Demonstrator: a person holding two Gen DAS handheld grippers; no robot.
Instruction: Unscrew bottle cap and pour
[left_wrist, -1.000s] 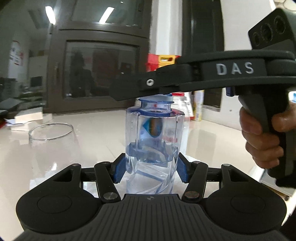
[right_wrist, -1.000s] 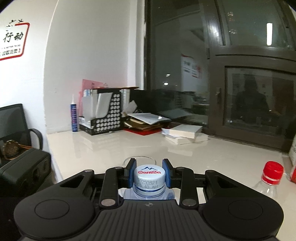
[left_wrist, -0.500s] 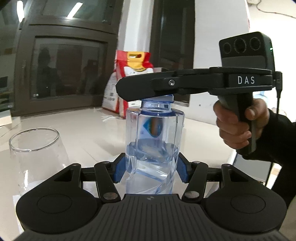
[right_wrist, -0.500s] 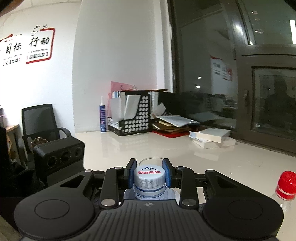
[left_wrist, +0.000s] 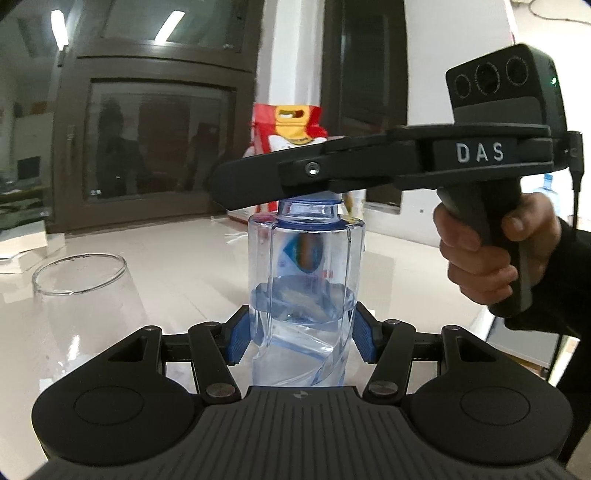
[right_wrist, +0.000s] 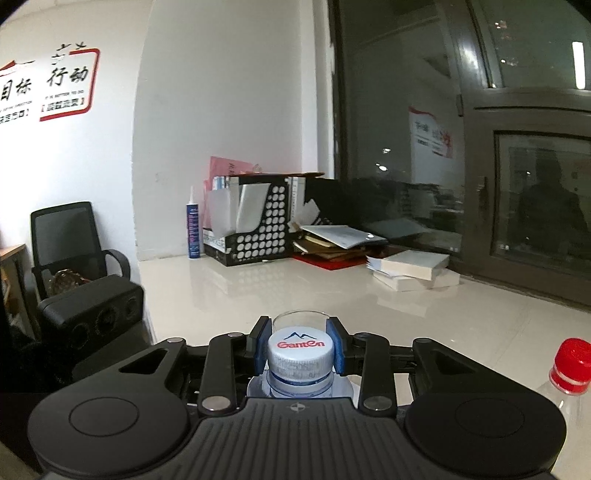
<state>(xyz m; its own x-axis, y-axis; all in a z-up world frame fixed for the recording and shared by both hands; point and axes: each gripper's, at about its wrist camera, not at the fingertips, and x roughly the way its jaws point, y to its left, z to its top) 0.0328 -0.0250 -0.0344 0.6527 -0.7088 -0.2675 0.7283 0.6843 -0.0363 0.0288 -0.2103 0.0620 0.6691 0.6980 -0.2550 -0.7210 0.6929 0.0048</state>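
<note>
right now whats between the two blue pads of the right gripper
The white Ganten cap of the water bottle sits between them, pinched by both pads, as the right wrist view shows. The right gripper is shut on it.

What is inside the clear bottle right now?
Clear water fills the lower part of the bottle. The white cap covers the mouth, and the right gripper hides the neck from the left view.

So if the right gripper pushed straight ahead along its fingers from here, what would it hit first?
The right gripper is already shut on the white cap, so that blocks it at once. Beyond the cap, the clear glass sits directly in line, though its depth is hard to judge.
</note>
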